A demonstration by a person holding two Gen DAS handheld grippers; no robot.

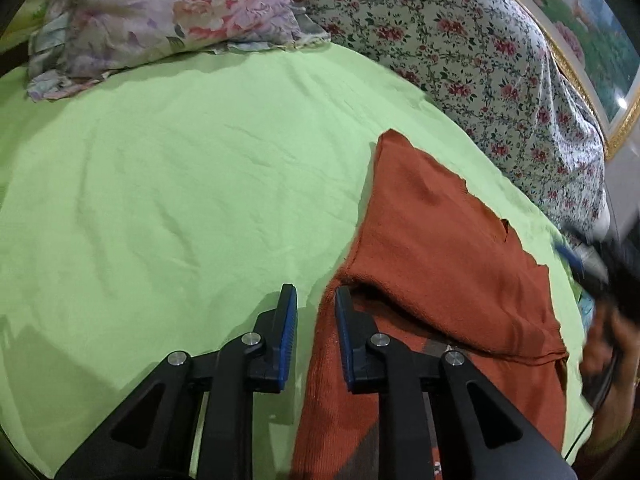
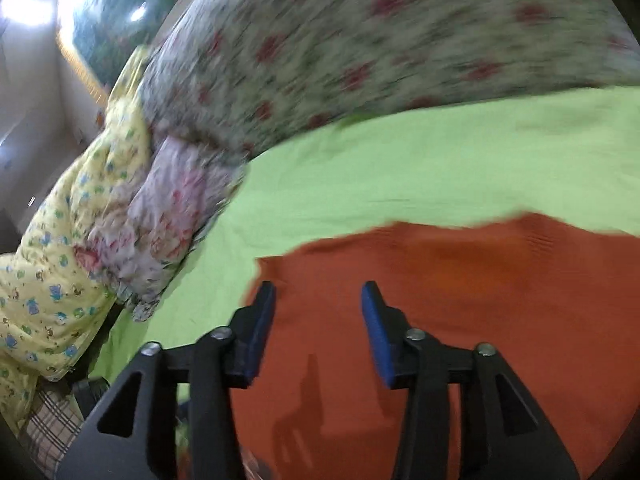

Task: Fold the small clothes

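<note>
A rust-orange knit garment [image 1: 436, 240] lies on the green bedsheet [image 1: 180, 184], with one part folded over the rest. My left gripper [image 1: 316, 296] is open and empty, its jaws straddling the garment's left edge at the fold. In the right wrist view the same garment [image 2: 460, 280] fills the lower right. My right gripper [image 2: 318, 294] is open and empty, held just above the cloth near its left corner. The right gripper and hand also show blurred at the right edge of the left wrist view [image 1: 600, 280].
A pale floral pillow [image 1: 160, 20] lies at the far left and a floral quilt [image 1: 460, 48] is piled along the back. A yellow patterned quilt [image 2: 60, 240] lies left in the right wrist view. A framed picture [image 1: 592, 28] hangs on the wall.
</note>
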